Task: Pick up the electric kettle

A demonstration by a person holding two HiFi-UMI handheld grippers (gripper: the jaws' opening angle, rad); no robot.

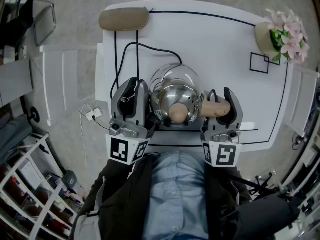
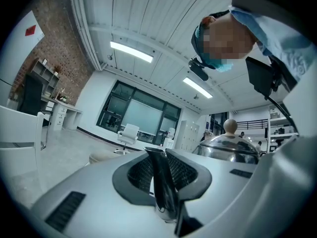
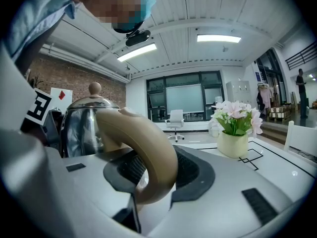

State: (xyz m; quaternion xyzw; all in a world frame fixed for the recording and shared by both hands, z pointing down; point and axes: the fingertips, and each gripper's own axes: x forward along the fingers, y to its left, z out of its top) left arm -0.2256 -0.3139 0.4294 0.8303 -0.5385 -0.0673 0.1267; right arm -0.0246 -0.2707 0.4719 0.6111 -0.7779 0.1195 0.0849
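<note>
The electric kettle [image 1: 175,101] stands on the white table [image 1: 225,49] close to the near edge. It has a glass and steel body, a steel lid with a beige knob [image 1: 177,112] and a beige handle [image 1: 216,107] pointing right. My left gripper [image 1: 134,91] sits at the kettle's left side. In the left gripper view its pads close on the dark steel spout [image 2: 161,182], with the lid [image 2: 230,145] off to the right. My right gripper [image 1: 220,101] is at the handle, and in the right gripper view the curved handle [image 3: 148,157] fills the gap between its pads.
A pot of pink flowers [image 1: 282,36] stands at the table's far right corner, by a black square mark [image 1: 259,63]. A beige pad [image 1: 124,19] lies at the far left edge. The kettle's black cable [image 1: 137,46] loops over the table towards a power strip [image 1: 93,114] on the floor.
</note>
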